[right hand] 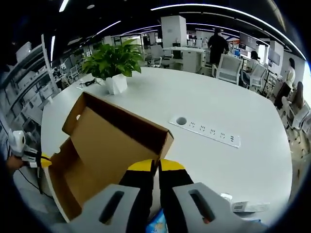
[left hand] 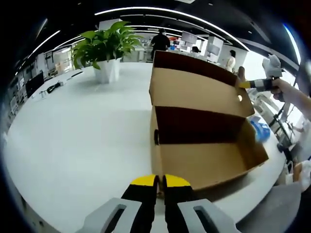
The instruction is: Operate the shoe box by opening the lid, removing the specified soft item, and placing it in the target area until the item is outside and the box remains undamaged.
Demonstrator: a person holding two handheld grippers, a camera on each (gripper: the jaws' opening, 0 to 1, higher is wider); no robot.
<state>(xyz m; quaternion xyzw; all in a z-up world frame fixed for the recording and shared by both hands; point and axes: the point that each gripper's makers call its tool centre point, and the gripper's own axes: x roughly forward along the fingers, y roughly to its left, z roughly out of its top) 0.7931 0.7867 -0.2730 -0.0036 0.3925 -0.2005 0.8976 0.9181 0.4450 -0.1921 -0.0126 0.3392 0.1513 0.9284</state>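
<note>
Shoe box held open on the white table, lid up.

The left gripper [left hand: 160,180], jaws clamped on the near wall of the cardboard shoe box [left hand: 204,162], seems to steady it, while the right gripper [right hand: 158,167], jaws closed on the lid [right hand: 114,138] edge, props the lid upright. The visible interior looks bare. A blue soft item [left hand: 259,130] lies just outside the box's far end. A potted plant [right hand: 112,63] stands well apart.

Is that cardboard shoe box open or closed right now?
Open. The shoe box has its lid swung up and back, exposing the brown interior. The right claw is at the lid's edge.
</note>
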